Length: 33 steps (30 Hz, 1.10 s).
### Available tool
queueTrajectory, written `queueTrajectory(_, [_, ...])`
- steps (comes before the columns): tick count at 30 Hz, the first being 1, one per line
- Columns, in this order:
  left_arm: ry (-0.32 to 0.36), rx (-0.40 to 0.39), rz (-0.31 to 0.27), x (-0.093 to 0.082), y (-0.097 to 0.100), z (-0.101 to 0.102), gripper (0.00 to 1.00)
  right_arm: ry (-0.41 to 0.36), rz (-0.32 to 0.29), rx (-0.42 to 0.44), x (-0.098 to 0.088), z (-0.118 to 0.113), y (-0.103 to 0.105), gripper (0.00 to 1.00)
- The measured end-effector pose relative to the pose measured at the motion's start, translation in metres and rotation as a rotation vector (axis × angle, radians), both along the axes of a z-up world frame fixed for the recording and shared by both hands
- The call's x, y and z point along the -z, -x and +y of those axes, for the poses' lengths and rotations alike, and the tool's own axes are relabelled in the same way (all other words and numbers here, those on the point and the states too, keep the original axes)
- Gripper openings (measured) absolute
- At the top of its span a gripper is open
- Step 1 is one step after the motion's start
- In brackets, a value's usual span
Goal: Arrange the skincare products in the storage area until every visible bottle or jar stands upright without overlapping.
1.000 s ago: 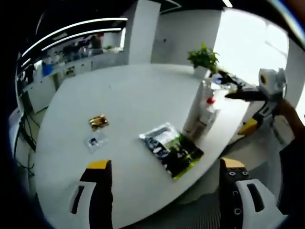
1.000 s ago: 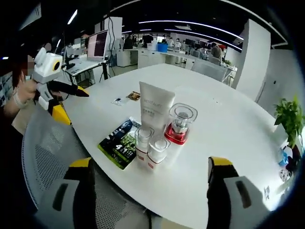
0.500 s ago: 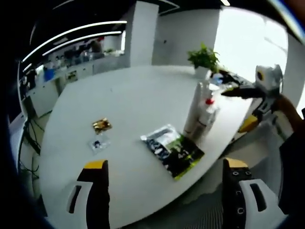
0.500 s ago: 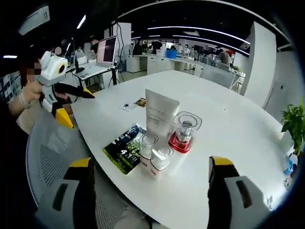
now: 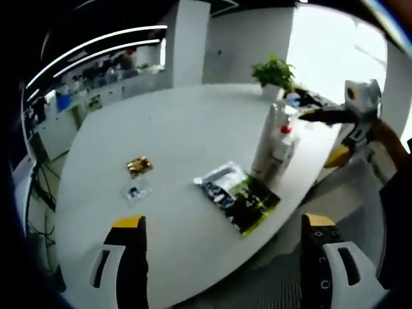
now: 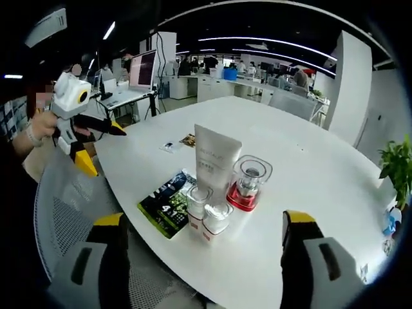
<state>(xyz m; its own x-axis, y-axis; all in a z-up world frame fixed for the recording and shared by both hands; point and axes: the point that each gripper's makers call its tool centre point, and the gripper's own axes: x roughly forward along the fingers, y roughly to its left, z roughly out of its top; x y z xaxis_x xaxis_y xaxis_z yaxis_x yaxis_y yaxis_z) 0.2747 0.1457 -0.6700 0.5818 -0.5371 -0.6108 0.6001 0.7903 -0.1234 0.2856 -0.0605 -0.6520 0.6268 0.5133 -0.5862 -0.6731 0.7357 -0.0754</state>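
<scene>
Both hand-held grippers, left (image 5: 222, 235) and right (image 6: 201, 235), gape empty; all 4 products look upright: tube (image 6: 215, 159), jar (image 6: 248, 180), 2 small bottles (image 6: 207, 212). Next, verify spacing.

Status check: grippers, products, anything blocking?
Both grippers open, off the table. Tube, jar, two small bottles upright, clustered. Dark packet beside them.

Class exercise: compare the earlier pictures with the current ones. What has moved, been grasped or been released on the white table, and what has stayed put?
Nothing on the table visibly moved; only the cameras shifted slightly. Both tools, left and right, stay open and empty. The white tube, red-based bottle, two small jars and green packet stand as before.
</scene>
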Motion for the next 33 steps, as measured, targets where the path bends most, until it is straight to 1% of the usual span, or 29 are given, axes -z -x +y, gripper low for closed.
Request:
queueTrajectory(3, [0.009, 0.009, -0.008, -0.001, -0.001, 0.000, 0.97, 0.001, 0.001, 0.003, 0.000, 0.000, 0.001, 1.00])
queueTrajectory(5, [-0.002, -0.008, 0.003, 0.003, -0.004, 0.005, 0.97, 0.004, 0.012, -0.003, 0.001, 0.001, 0.003, 1.00])
queueTrajectory(8, [-0.015, 0.004, 0.002, 0.006, -0.006, 0.009, 0.97, 0.005, 0.012, 0.007, 0.001, 0.003, 0.002, 1.00])
queueTrajectory(11, [-0.008, 0.012, -0.002, 0.006, -0.010, 0.012, 0.97, 0.009, 0.001, 0.007, -0.001, 0.004, 0.001, 1.00])
queueTrajectory(17, [-0.016, 0.036, 0.012, 0.009, -0.021, 0.020, 0.97, 0.013, -0.010, 0.037, -0.004, -0.001, -0.007, 1.00])
queueTrajectory(18, [-0.022, 0.042, 0.013, 0.009, -0.022, 0.020, 0.97, 0.006, -0.005, 0.047, -0.005, -0.002, -0.008, 0.98])
queueTrajectory(19, [-0.029, 0.046, 0.017, 0.010, -0.024, 0.021, 0.97, -0.001, 0.005, 0.059, -0.005, -0.003, -0.009, 0.93])
queueTrajectory(21, [-0.045, 0.056, 0.048, 0.016, -0.027, 0.026, 0.97, -0.019, 0.022, 0.058, -0.006, -0.003, -0.008, 0.88])
queueTrajectory(22, [-0.053, 0.062, 0.054, 0.019, -0.030, 0.028, 0.97, -0.020, 0.019, 0.076, -0.006, -0.004, -0.009, 0.87])
queueTrajectory(23, [-0.056, 0.063, 0.050, 0.019, -0.032, 0.029, 0.97, -0.016, 0.015, 0.080, -0.006, -0.006, -0.010, 0.86])
queueTrajectory(25, [-0.064, 0.076, 0.042, 0.018, -0.037, 0.030, 0.97, -0.005, 0.027, 0.082, -0.004, -0.007, -0.009, 0.79])
queueTrajectory(27, [-0.068, 0.091, 0.046, 0.018, -0.040, 0.030, 0.97, -0.016, 0.023, 0.098, -0.004, -0.008, -0.010, 0.74])
queueTrajectory(29, [-0.082, 0.093, 0.037, 0.019, -0.048, 0.032, 0.97, -0.020, 0.047, 0.113, -0.001, -0.009, -0.008, 0.70])
queueTrajectory(31, [-0.103, 0.097, 0.042, 0.022, -0.054, 0.036, 0.97, -0.022, 0.069, 0.114, 0.003, -0.008, -0.005, 0.67])
queueTrajectory(32, [-0.108, 0.096, 0.038, 0.022, -0.057, 0.036, 0.97, -0.023, 0.081, 0.120, 0.004, -0.009, -0.004, 0.65])
queueTrajectory(33, [-0.113, 0.099, 0.023, 0.022, -0.063, 0.038, 0.97, -0.028, 0.080, 0.124, 0.004, -0.009, -0.004, 0.62])
